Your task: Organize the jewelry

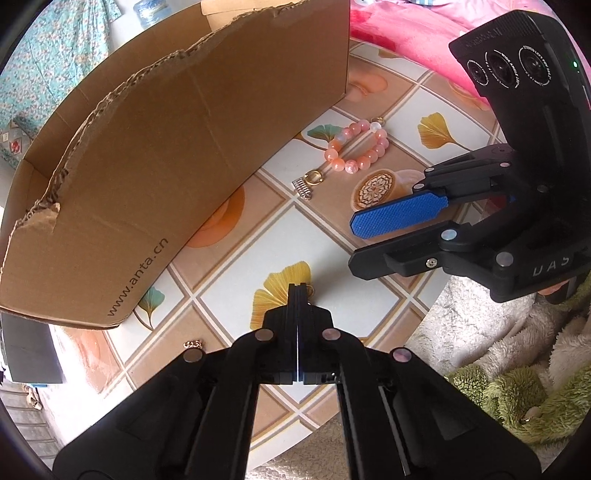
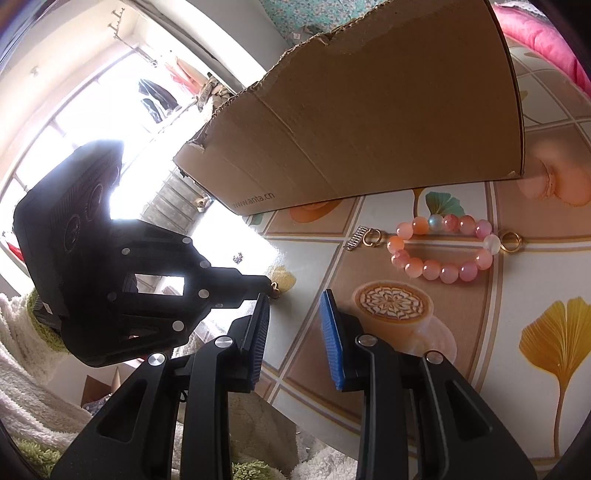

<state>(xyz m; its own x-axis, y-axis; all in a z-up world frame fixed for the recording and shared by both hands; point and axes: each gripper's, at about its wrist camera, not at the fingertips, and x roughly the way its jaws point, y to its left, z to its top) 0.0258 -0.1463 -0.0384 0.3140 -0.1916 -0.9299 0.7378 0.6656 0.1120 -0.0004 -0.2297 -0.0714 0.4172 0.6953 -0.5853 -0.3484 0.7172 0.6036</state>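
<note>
A pink bead bracelet (image 1: pixel 355 146) (image 2: pixel 443 251) lies on the patterned table beside a brown cardboard box (image 1: pixel 147 166) (image 2: pixel 369 110). A gold ring (image 1: pixel 314 177) (image 2: pixel 372 237) and a small silver charm (image 1: pixel 303 188) (image 2: pixel 355 238) lie near the box's side. Another gold ring (image 2: pixel 511 240) touches the bracelet. My left gripper (image 1: pixel 297 288) (image 2: pixel 271 288) is shut on a small gold piece (image 2: pixel 275 291) at its tips, low over the table. My right gripper (image 2: pixel 295 306) (image 1: pixel 352 243) is open and empty, hovering near the coffee-cup print.
A small gold chain piece (image 1: pixel 192 345) lies near the table's (image 1: pixel 258 236) front edge. Fluffy white and green fabric (image 1: pixel 498 369) sits beyond the edge. Pink cloth (image 1: pixel 399 29) lies at the back right.
</note>
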